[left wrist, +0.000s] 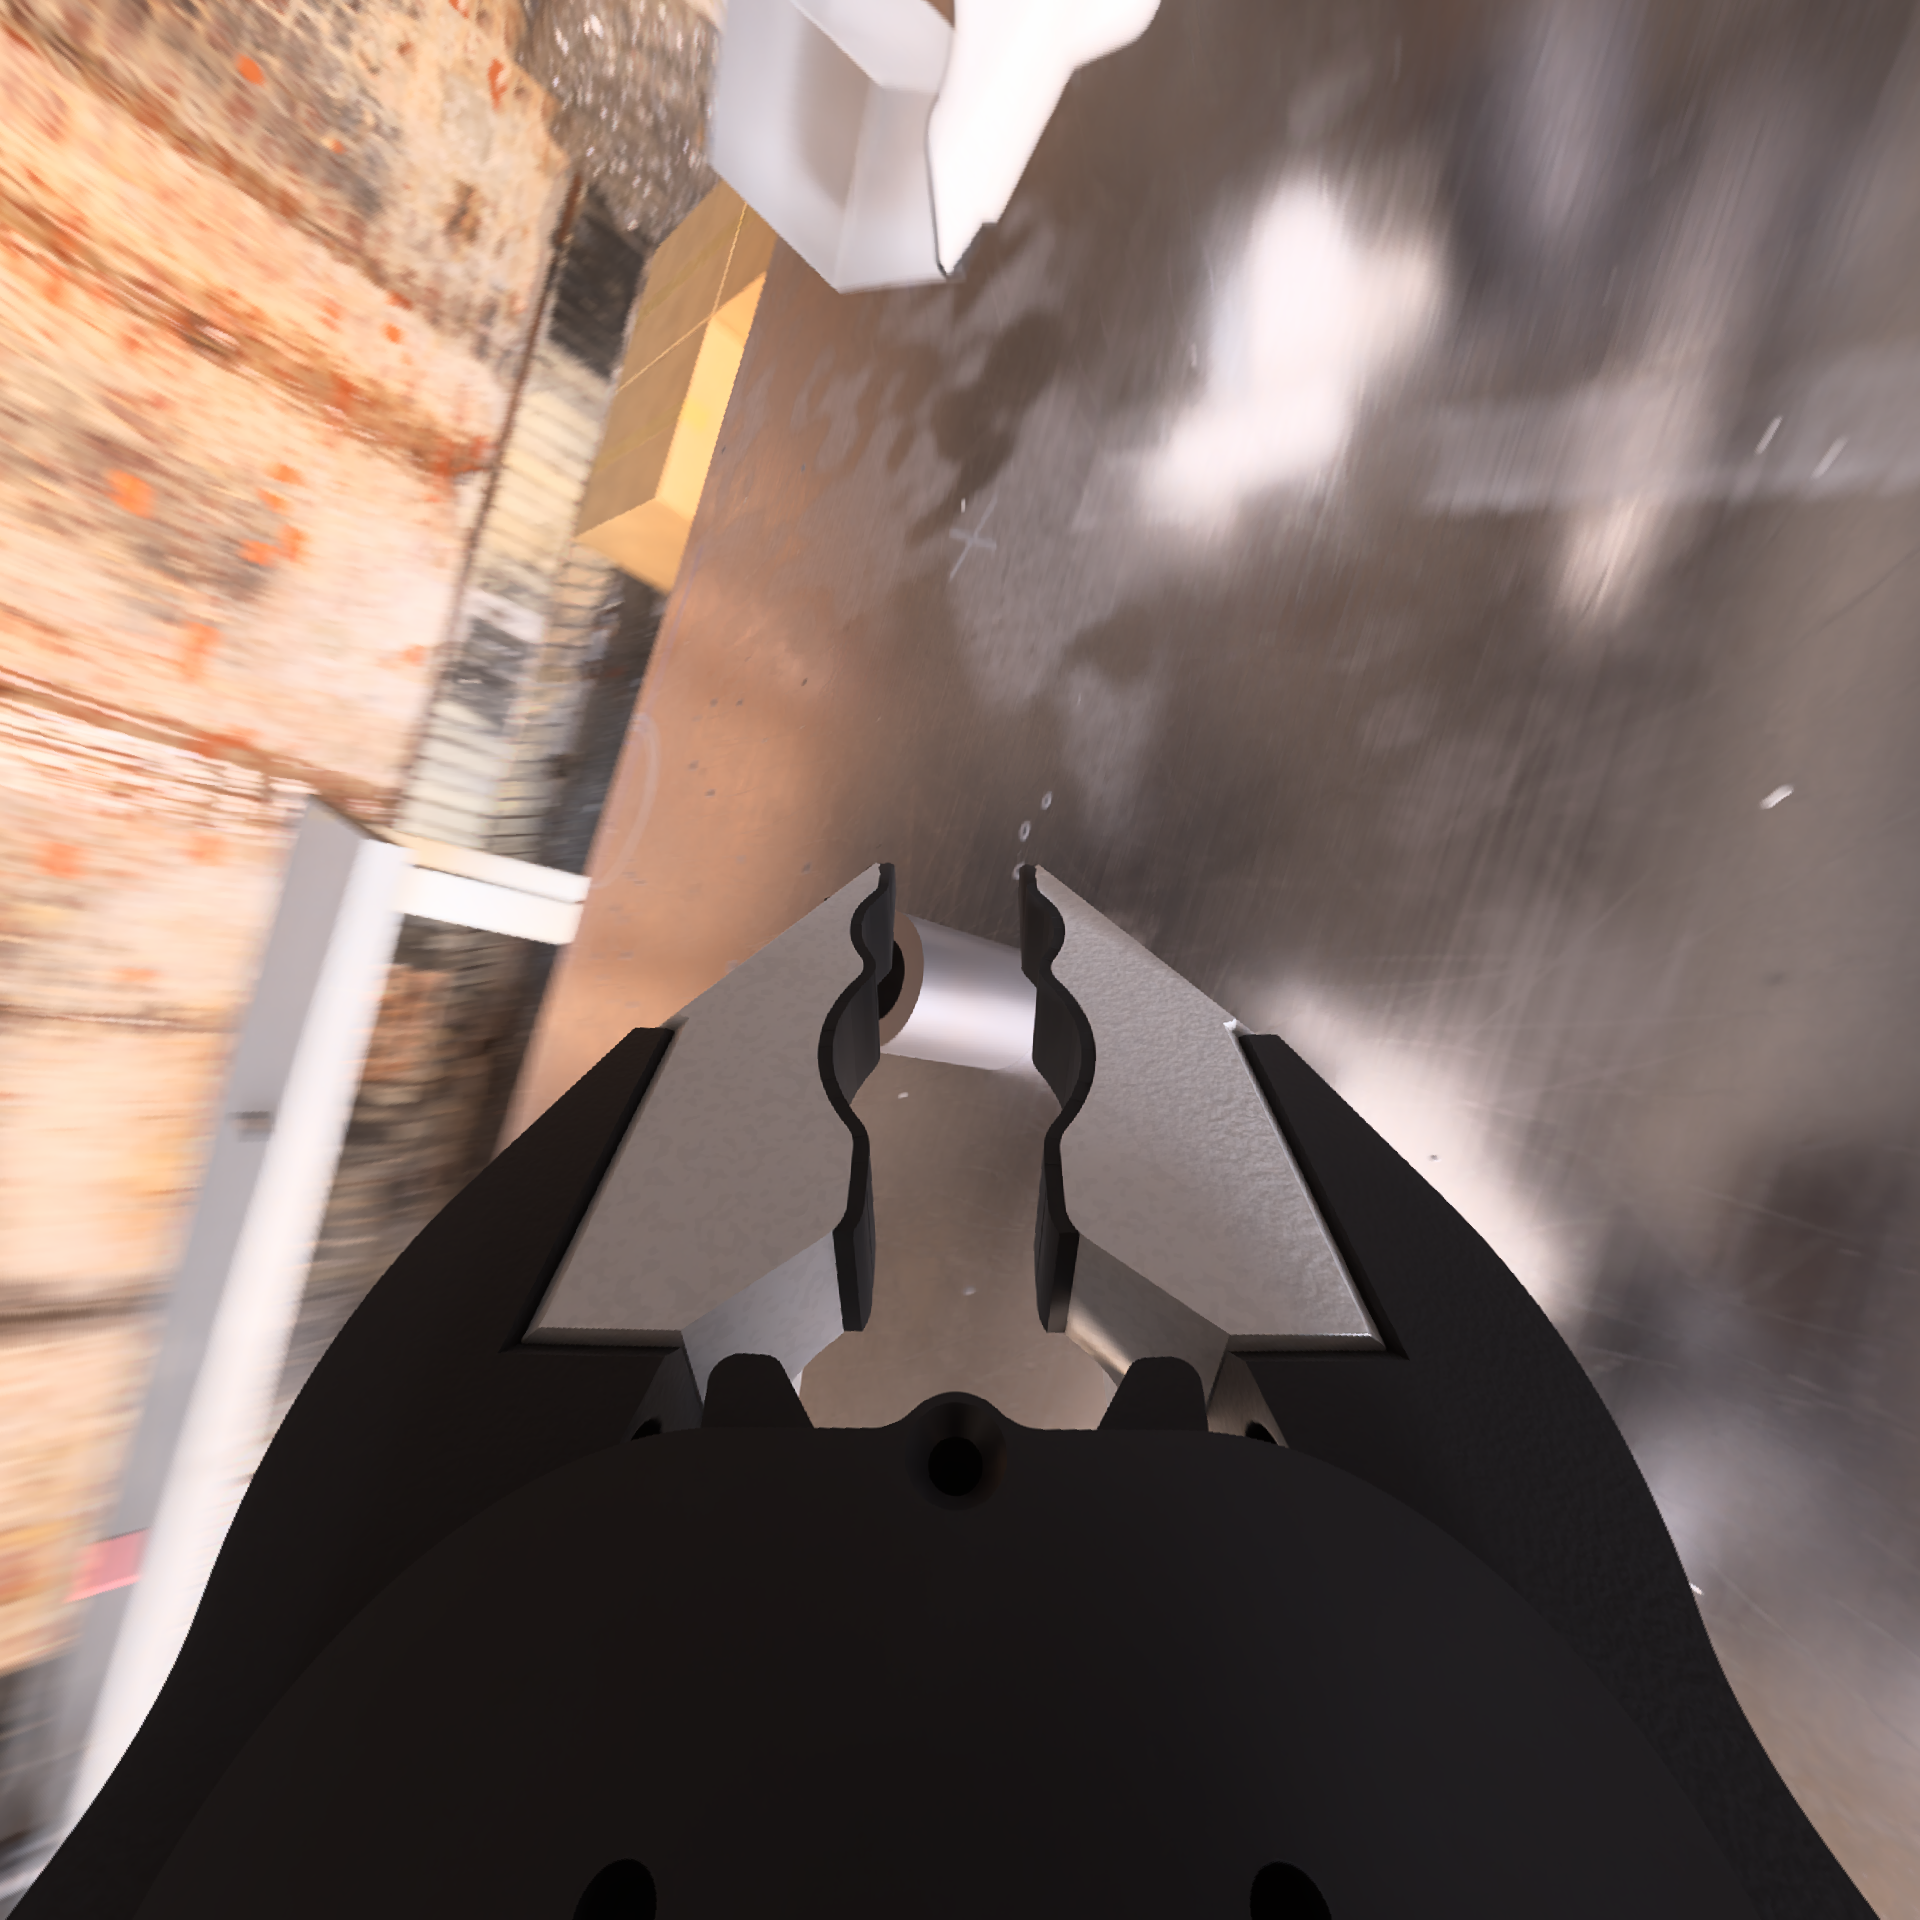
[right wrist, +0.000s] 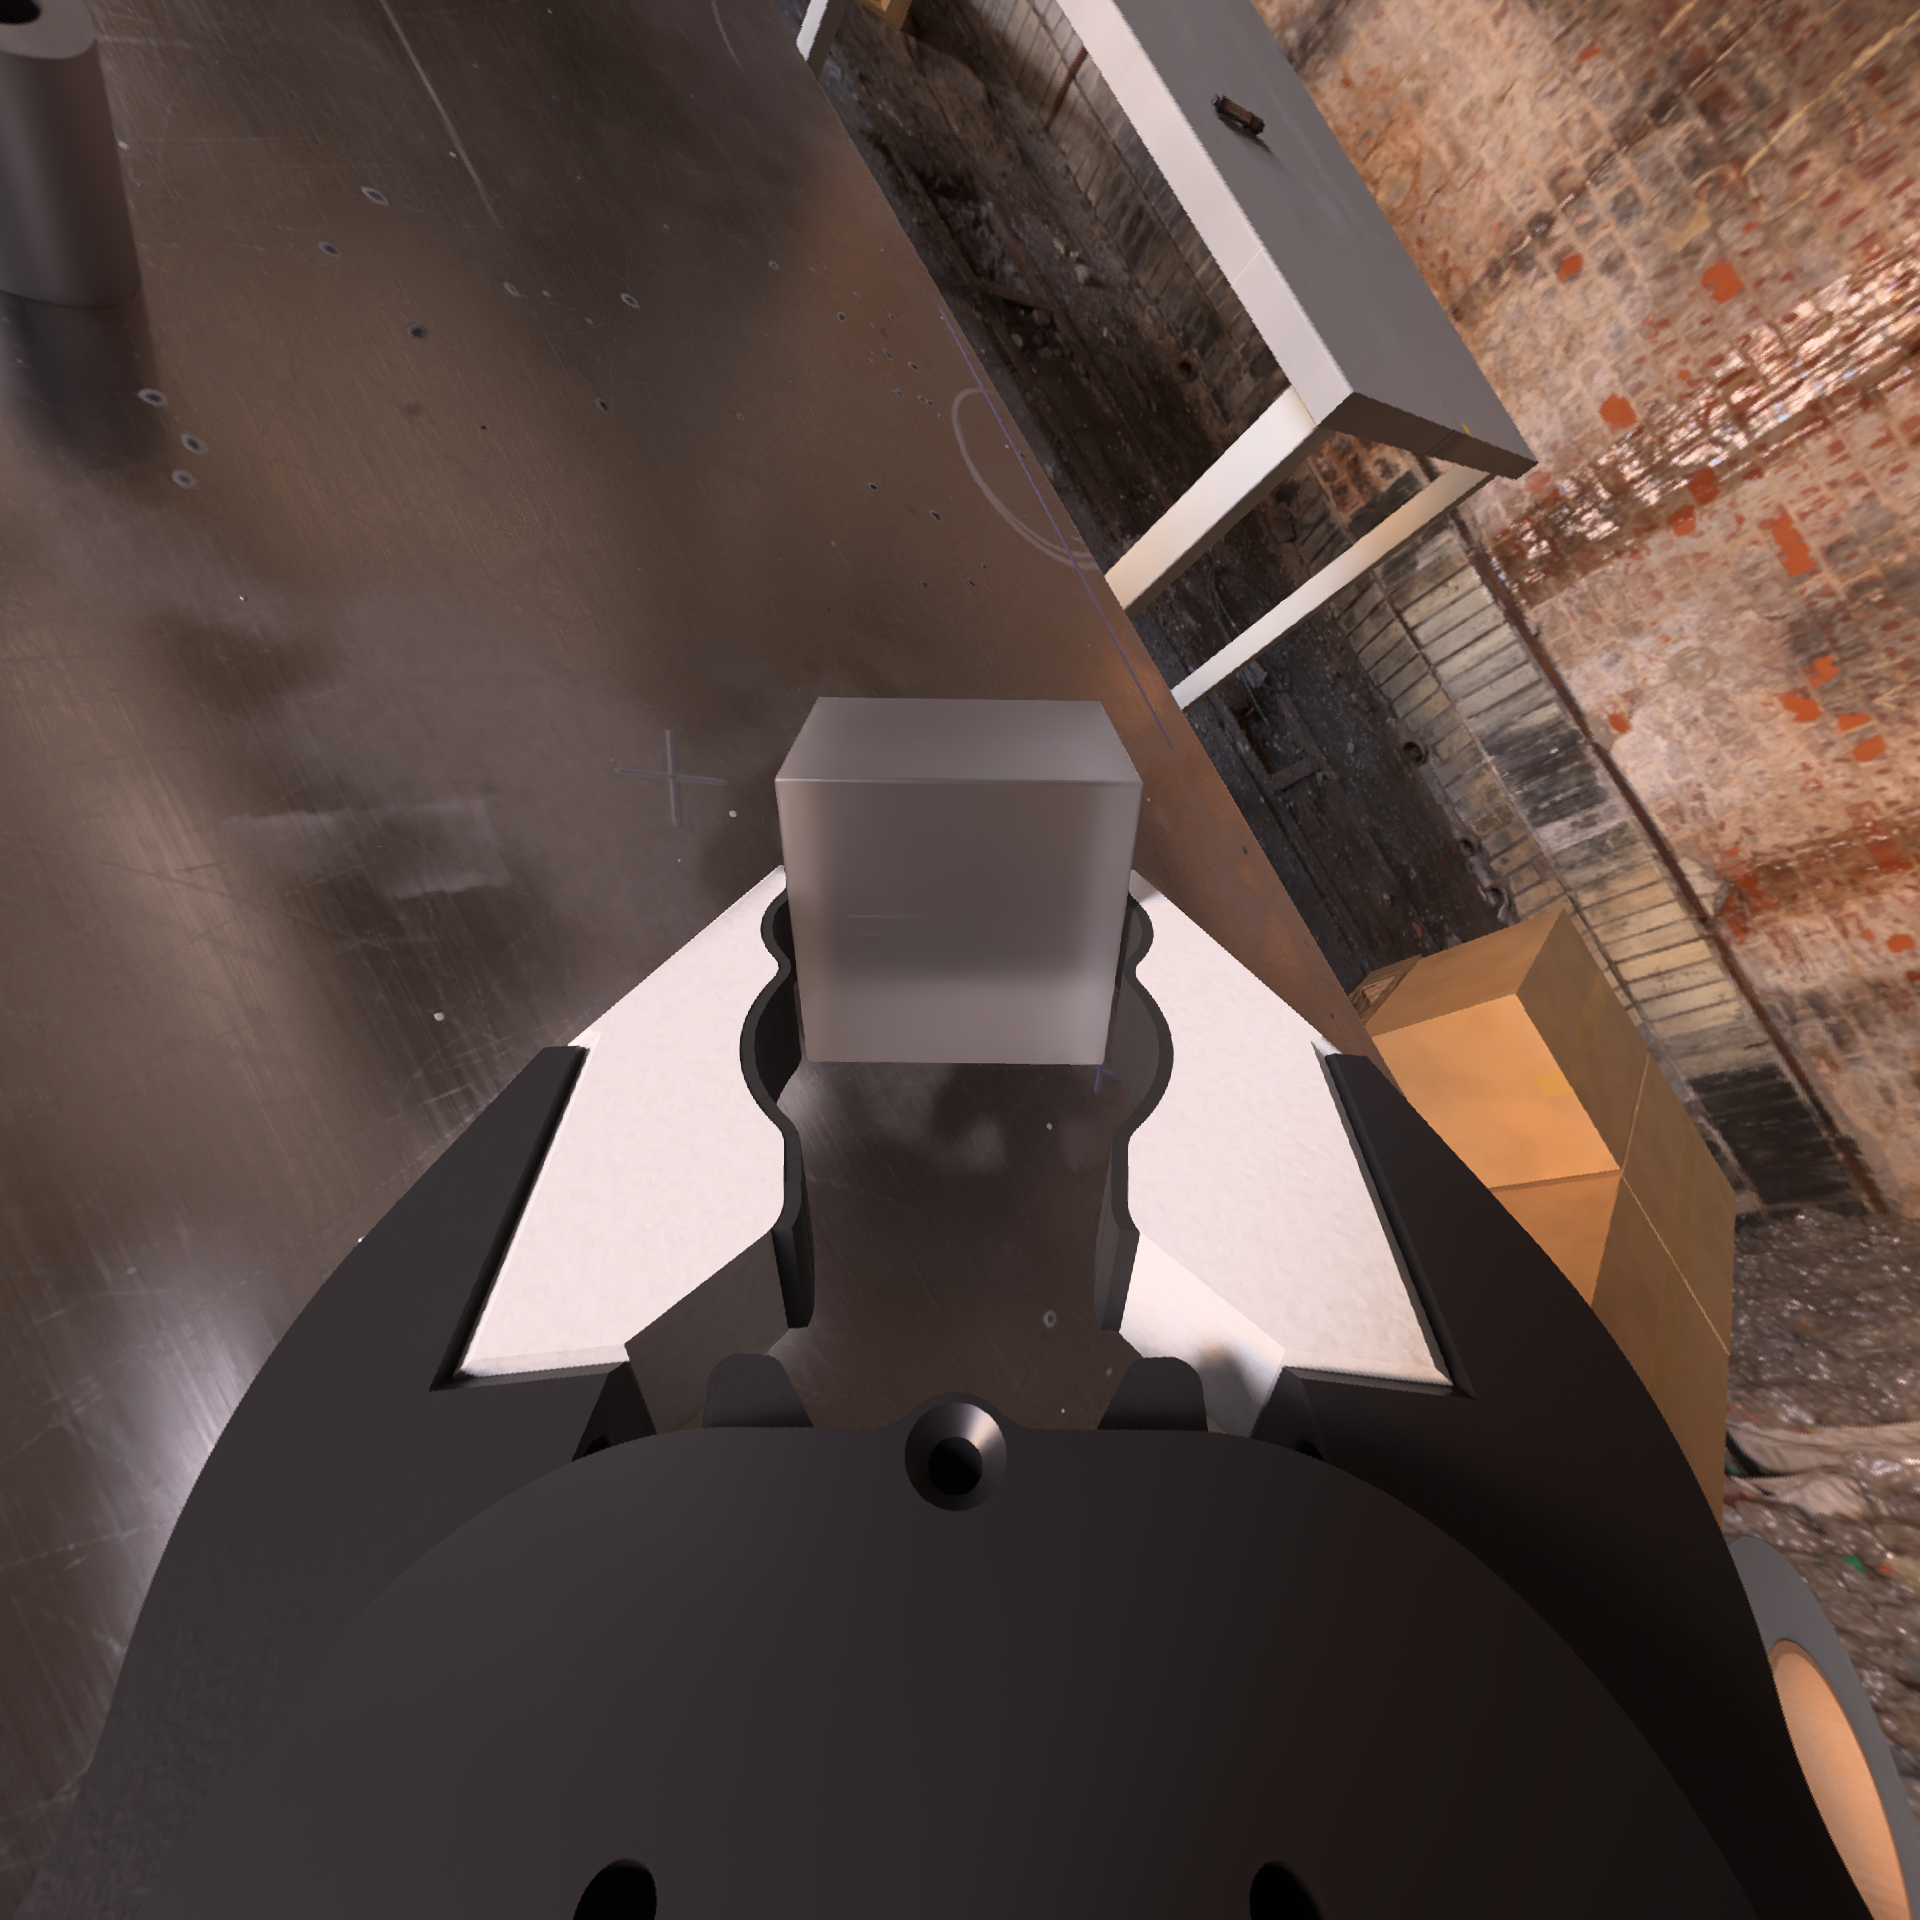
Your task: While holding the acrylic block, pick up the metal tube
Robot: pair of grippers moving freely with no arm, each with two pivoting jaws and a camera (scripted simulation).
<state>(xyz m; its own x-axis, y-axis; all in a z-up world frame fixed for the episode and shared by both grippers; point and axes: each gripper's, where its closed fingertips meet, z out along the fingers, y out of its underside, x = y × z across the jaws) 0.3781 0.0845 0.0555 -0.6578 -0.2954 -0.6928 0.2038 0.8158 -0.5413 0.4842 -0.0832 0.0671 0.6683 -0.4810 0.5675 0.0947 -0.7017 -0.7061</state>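
Observation:
The metal tube point(right wrist: 62, 177) is a grey cylinder with a hole in its end, standing on the metal table point(right wrist: 416, 623) at the far top left of the right wrist view. In the left wrist view the tube point(left wrist: 961, 987) shows through the narrow gap of my left gripper point(left wrist: 956, 883), beyond the fingertips. Its far end is hidden behind the right finger. No pad visibly presses on it. My right gripper point(right wrist: 956, 904) is shut on the frosted acrylic block point(right wrist: 951, 810), held above the table. Its white fingers point(left wrist: 821, 156) show at the top of the left wrist view.
The table edge point(right wrist: 1039, 436) runs diagonally close to the block. Beyond it are a cardboard box point(right wrist: 1507, 1091), also in the left wrist view point(left wrist: 675, 395), a white-framed bench point(right wrist: 1299, 260) and a brick wall. A grey ring-shaped thing point(right wrist: 1808, 1745) sits at the lower right edge.

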